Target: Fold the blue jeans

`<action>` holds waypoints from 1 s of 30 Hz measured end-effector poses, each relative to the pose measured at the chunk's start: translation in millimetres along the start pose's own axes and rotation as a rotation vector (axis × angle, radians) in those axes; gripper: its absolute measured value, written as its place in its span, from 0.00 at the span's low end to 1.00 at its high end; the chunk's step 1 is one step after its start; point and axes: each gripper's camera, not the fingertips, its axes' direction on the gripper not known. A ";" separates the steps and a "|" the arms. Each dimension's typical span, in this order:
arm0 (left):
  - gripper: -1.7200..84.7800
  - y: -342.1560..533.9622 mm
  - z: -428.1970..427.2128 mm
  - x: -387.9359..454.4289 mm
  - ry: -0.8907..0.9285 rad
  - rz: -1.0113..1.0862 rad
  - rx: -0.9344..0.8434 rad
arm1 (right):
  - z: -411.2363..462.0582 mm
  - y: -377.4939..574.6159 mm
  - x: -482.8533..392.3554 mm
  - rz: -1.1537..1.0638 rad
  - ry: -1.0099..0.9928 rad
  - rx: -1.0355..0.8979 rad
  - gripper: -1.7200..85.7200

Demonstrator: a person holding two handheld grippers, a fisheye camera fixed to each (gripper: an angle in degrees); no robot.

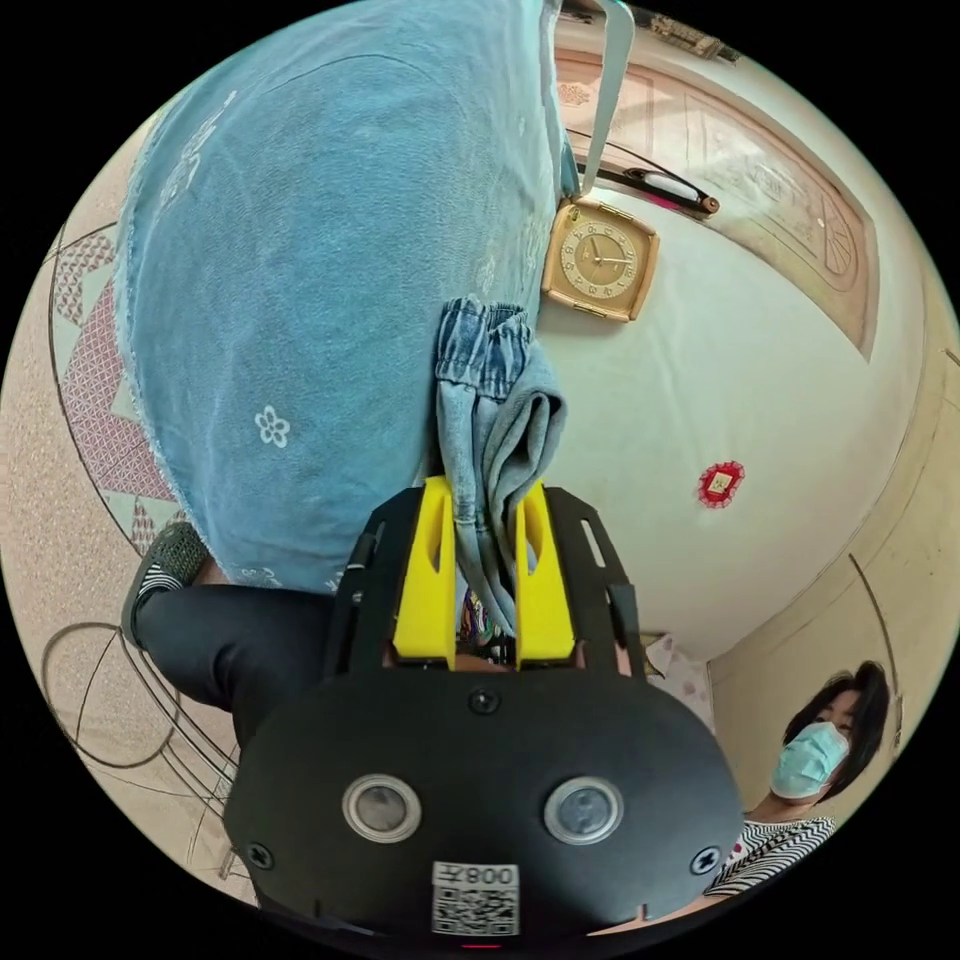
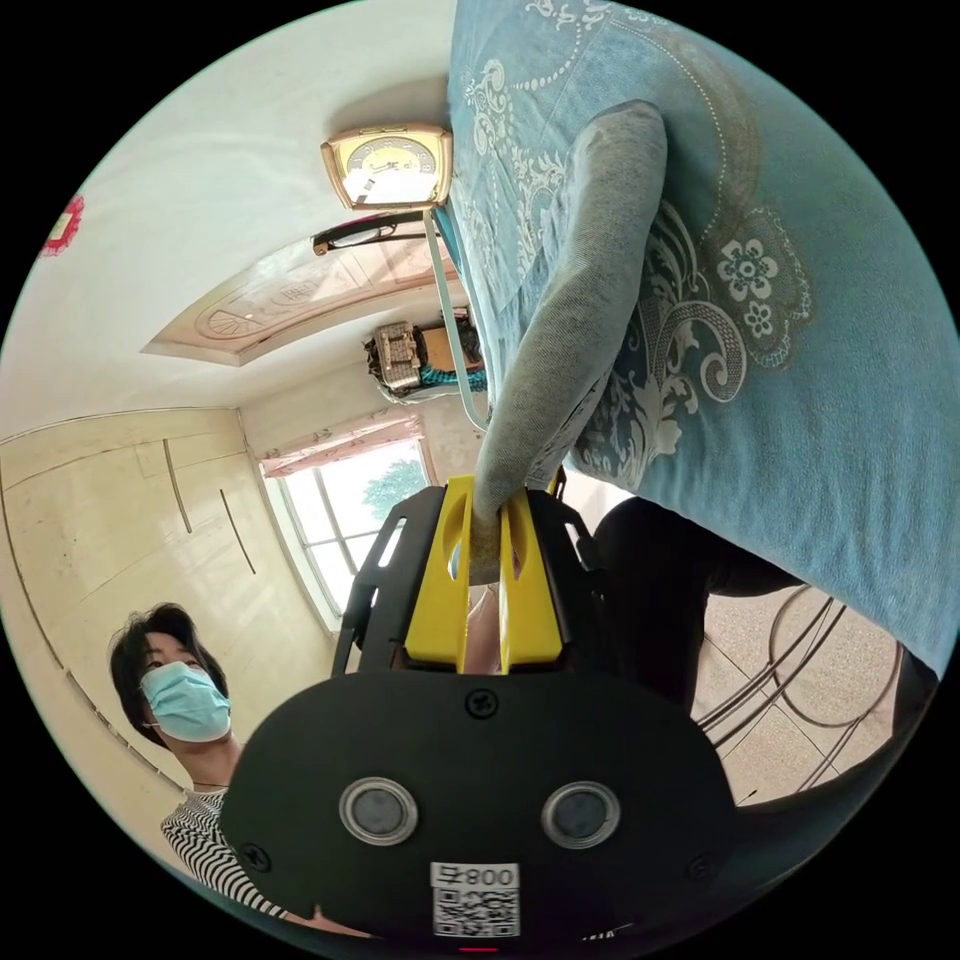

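In the left gripper view, the left tongs (image 1: 485, 560) at the lower middle of the frame are closed on a bunched part of the blue jeans (image 1: 495, 400), with the gathered elastic waistband showing just past the yellow jaws and rising toward the frame's centre. In the right gripper view, the right tongs (image 2: 485, 575) are likewise clamped on a folded band of the jeans (image 2: 570, 320), which runs from the jaws up toward the upper middle of the frame as a long grey-blue strip. Behind the denim in both views spreads a large blue patterned cloth (image 2: 800, 400) with white floral work; whether the jeans rest on it cannot be told. A square clock (image 1: 600, 258) hangs at the upper middle of the left view, and a person in a mask (image 1: 815, 755) stands at the lower right. Judging from these grips, the jeans hang or stretch between the two tongs with their long axis leading away from each camera, so neither hand is nearer; the coming fold seems to depend on bringing the two held ends together.
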 end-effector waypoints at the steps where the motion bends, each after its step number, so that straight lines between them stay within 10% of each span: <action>1: 0.12 1.1 3.1 -1.0 -0.026 0.008 -0.004 | 0.1 2.2 1.0 0.001 0.011 -0.002 0.03; 30: 0.11 131.1 151.3 -152.7 -0.028 0.072 -0.107 | -83.8 173.3 28.1 -0.091 -0.003 0.017 0.02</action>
